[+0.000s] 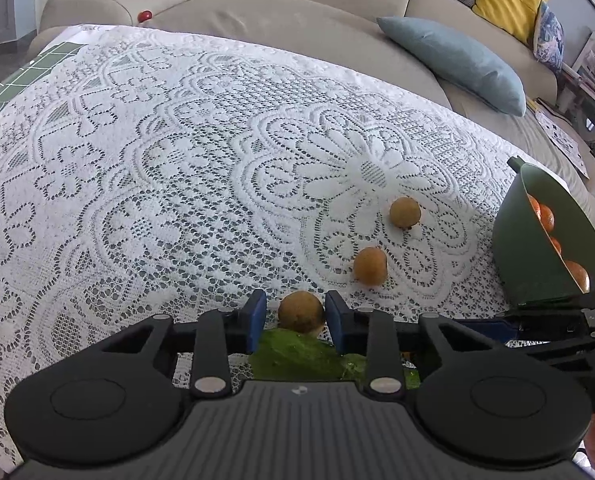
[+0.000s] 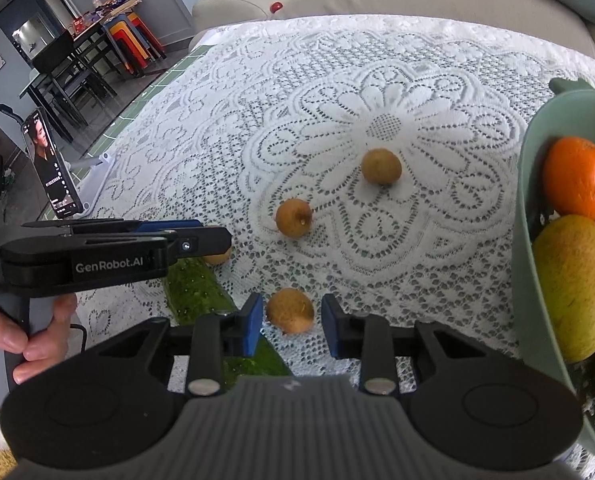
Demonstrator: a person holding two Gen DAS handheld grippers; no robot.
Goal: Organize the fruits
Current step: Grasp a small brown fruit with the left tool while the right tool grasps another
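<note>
1. Fruits: four small brown round fruits lie on the white lace tablecloth (image 1: 145,168); oranges (image 2: 577,182) and a yellow-green fruit (image 2: 577,284) sit in the green bowl (image 2: 531,216) at the right edge of the table.
2. My left gripper (image 1: 296,316) is held low over the near edge of the cloth, pointing toward the far sofa (image 1: 257,20). Its blue pads stand apart with one brown fruit (image 1: 300,312) between them; I cannot tell whether either pad touches it.
3. In the right wrist view that same gripper reaches in from the left, level with the table, my left hand (image 2: 37,332) wrapped round its grey handle.
4. My right gripper (image 2: 292,318) is likewise low and pointing far. Its fingers are spread, a second brown fruit (image 2: 290,311) lying between them with a gap on each side.
5. Two more brown fruits lie farther out: one in the middle (image 2: 293,217), one farthest (image 2: 381,166), well apart from each other.
6. A green leafy item (image 2: 195,290) lies on the cloth beneath both grippers.
7. A phone (image 2: 51,168) stands propped at the left edge.
</note>
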